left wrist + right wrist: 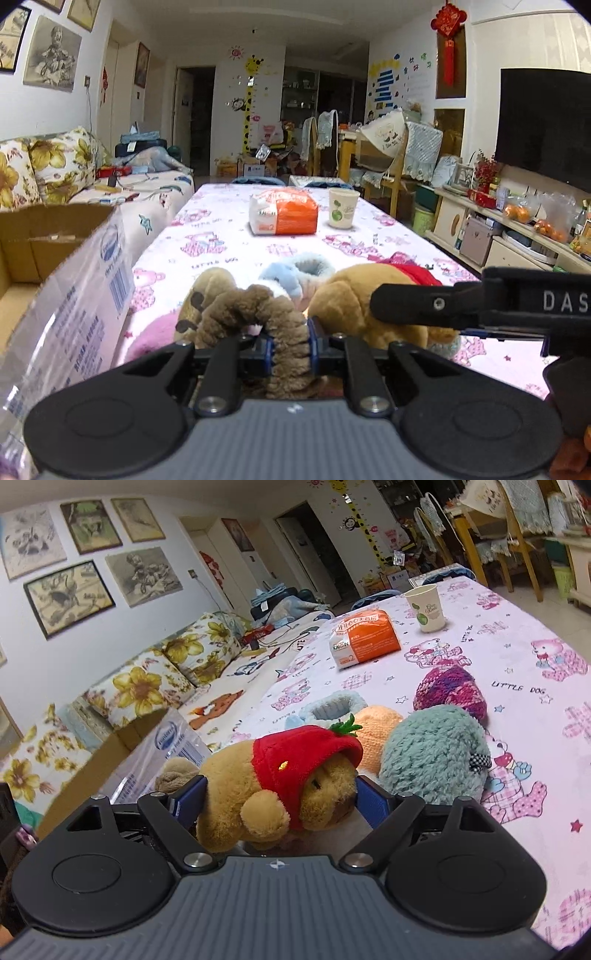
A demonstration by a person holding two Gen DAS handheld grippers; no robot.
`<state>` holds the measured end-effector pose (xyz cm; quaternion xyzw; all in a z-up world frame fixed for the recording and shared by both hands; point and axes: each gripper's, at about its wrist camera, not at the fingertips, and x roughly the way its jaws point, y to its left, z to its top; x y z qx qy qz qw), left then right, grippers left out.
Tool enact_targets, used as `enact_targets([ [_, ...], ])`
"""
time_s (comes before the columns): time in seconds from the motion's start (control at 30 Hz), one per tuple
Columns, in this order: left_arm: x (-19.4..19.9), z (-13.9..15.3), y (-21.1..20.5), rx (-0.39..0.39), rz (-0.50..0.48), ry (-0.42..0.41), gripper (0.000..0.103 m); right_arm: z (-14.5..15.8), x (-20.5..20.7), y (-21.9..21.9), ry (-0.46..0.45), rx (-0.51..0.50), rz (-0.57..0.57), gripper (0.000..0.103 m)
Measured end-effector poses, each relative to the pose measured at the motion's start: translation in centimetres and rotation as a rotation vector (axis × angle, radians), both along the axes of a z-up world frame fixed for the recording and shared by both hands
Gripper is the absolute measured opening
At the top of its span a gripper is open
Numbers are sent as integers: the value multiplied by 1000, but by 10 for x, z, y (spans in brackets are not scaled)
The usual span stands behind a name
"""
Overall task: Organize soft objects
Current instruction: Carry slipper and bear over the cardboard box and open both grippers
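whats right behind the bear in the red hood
Behind the bear in the red hood lie an orange plush, a pale blue slipper and a teal fuzzy toy. The bear hides the orange plush's lower part.

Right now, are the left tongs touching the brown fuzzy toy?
Touching. The left wrist view shows the left tongs shut on the brown fuzzy toy, both blue pads pressed into its fur with no gap.

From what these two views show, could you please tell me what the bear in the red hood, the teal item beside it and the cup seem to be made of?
Bear: tan short-pile plush, matte and fuzzy; the red hood looks like fleece.
Teal item: chunky looped yarn or chenille, apparently knitted, with visible bumps.
Cup: probably paper, judging by its matte cream wall, rolled rim and printed green logo.
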<state>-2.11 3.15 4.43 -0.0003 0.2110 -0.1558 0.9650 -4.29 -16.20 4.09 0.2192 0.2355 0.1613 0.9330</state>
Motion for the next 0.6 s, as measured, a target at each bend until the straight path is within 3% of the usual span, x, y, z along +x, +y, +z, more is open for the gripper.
enact_targets([
  [0.3, -15, 25, 20, -16, 43, -96, 15, 23, -8, 17, -75, -12, 45, 103],
  [0.6, -27, 44, 65, -99, 162, -167, 15, 45, 1, 59, -132, -24, 138, 103],
])
